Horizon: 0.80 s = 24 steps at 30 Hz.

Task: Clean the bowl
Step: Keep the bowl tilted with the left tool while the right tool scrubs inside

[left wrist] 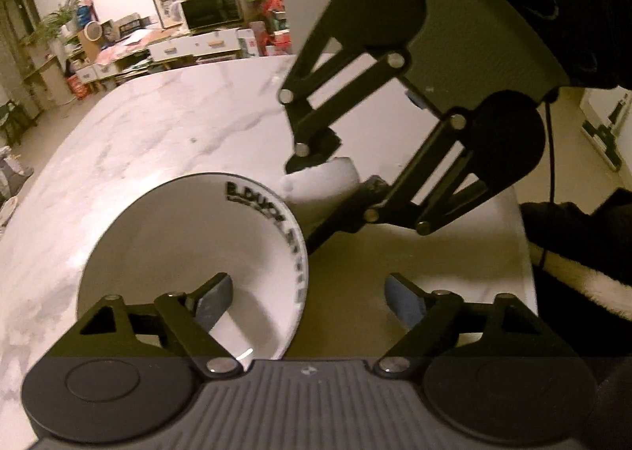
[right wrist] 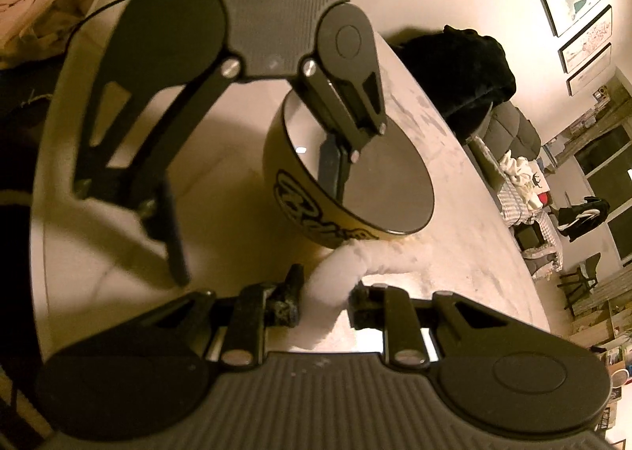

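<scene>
A bowl (left wrist: pixel 177 252) with a white inside and black lettering near its rim stands on the marble table (left wrist: pixel 150 126). In the right wrist view the bowl (right wrist: pixel 316 209) shows a yellow outside with black print. My left gripper (left wrist: pixel 306 298) is open, one finger inside the bowl, the other outside its wall. My right gripper (right wrist: pixel 326 302) is shut on a white cloth (right wrist: pixel 347 264), held just beside the bowl's rim. The cloth (left wrist: pixel 320 183) and right gripper (left wrist: pixel 335 177) show beyond the bowl in the left wrist view.
A black garment (right wrist: pixel 462 70) lies on the table beyond the bowl. The table's curved edge (left wrist: pixel 525 244) runs close on the right. Cluttered shelves and boxes (left wrist: pixel 189 27) stand in the far room. A sofa and chairs (right wrist: pixel 533 157) stand past the table.
</scene>
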{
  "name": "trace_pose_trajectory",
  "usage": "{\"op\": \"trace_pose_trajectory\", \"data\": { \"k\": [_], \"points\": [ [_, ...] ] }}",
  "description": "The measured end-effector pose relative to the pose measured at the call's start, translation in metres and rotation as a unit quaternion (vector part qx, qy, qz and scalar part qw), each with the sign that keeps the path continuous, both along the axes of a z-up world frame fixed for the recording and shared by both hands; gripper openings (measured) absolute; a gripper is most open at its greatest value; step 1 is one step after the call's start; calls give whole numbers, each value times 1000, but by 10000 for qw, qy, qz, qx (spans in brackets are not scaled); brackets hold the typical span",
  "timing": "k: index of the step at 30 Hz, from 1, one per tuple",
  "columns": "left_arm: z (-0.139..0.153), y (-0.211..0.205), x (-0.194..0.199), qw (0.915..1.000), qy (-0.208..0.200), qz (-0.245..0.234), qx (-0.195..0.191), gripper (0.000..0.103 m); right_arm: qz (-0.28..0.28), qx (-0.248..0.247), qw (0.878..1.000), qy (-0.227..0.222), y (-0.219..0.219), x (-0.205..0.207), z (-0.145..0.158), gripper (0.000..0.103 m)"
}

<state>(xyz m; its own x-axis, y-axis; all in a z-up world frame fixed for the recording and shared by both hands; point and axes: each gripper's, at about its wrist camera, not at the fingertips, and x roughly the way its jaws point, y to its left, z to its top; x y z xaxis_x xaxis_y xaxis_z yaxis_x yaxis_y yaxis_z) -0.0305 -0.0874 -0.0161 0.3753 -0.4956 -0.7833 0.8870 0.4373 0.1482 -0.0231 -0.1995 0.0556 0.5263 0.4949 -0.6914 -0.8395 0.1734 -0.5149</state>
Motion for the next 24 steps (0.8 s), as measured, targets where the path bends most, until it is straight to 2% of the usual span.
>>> {"op": "trace_pose_trajectory", "data": {
  "k": [24],
  "points": [
    [4, -14, 32, 9998, -83, -90, -141, 84, -19, 214, 9998, 14, 3, 49, -6, 24]
  ]
}}
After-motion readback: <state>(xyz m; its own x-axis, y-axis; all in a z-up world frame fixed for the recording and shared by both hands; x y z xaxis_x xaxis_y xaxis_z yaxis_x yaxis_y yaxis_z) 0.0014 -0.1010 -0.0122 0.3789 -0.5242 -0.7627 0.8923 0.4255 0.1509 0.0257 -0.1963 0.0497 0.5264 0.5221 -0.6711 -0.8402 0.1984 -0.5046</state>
